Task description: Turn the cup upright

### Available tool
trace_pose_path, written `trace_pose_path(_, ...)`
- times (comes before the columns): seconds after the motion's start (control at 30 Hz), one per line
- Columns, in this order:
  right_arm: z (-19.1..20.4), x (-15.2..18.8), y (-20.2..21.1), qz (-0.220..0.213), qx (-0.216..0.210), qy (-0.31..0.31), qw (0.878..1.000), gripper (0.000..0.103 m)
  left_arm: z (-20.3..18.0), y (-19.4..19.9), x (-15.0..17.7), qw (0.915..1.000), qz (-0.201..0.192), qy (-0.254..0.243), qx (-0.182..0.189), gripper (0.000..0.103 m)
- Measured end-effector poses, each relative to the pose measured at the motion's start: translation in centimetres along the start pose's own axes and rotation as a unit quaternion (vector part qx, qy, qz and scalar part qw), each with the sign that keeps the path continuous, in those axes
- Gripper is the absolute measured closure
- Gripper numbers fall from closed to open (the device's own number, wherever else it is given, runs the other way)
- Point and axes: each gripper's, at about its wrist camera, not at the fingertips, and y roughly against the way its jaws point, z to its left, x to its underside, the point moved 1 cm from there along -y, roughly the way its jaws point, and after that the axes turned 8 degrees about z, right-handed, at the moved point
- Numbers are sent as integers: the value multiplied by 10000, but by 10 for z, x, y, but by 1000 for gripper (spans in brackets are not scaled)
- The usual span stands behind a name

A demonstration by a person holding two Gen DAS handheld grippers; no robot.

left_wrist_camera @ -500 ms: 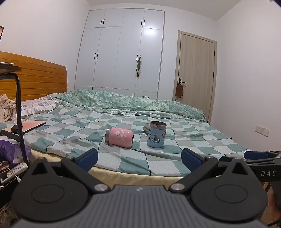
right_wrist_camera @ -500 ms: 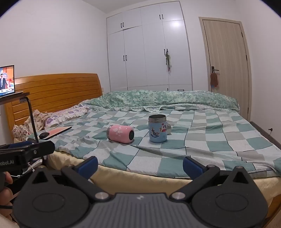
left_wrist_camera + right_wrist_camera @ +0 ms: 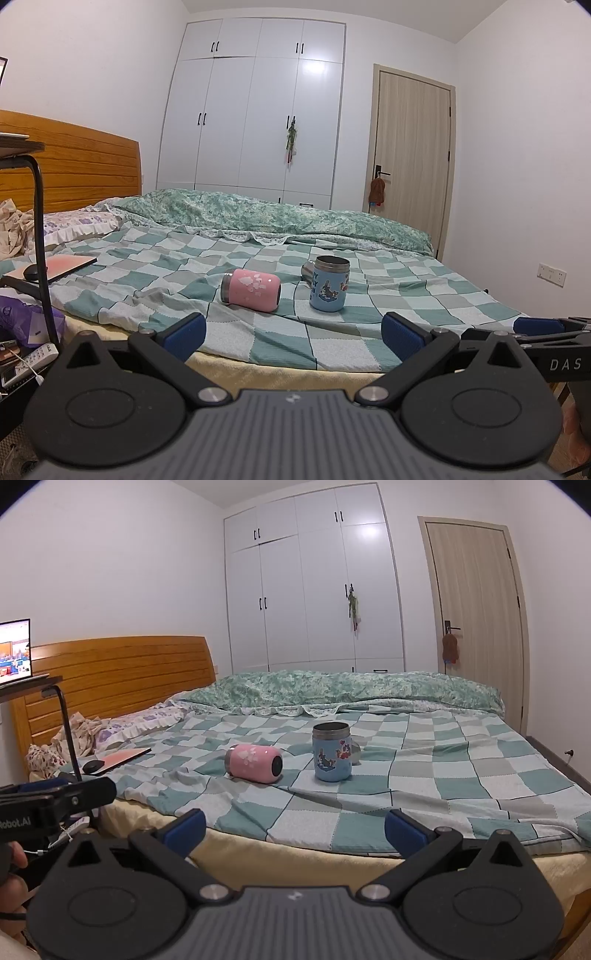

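Observation:
A pink cup lies on its side on the checked bedspread; in the right wrist view its base faces me. A blue cup stands upright to its right, also seen in the right wrist view. A metal cup lies behind the blue one. My left gripper is open and empty, short of the bed's near edge. My right gripper is open and empty, also short of the edge. Each gripper shows at the side of the other's view.
A laptop and mouse lie on the bed at the left. A side table with a black leg stands left of the bed, holding a lit screen. A folded green quilt lies at the back. Clutter sits on the floor at the left.
Both grippers have shifted slightly; the cups have not moved.

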Motion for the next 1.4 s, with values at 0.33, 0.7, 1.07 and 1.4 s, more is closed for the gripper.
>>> trace_pose_path(0.33, 3, -1, 1, -24, -2, 36, 10000, 0, -1, 3, -2, 10000, -4, 0, -21, 0)
trace_pose_path(0.7, 2, -1, 1, -32, 5, 41, 10000, 0, -1, 3, -3, 10000, -13, -9, -28, 0)
trace_pose_path(1.07, 3, -1, 1, -28, 4, 55, 10000, 0, 0, 4, -6, 10000, -2, -1, -22, 0)
trace_pose_path(1.4, 3, -1, 1, -31, 3, 50, 10000, 0, 0, 4, -6, 10000, 4, 3, -19, 0)
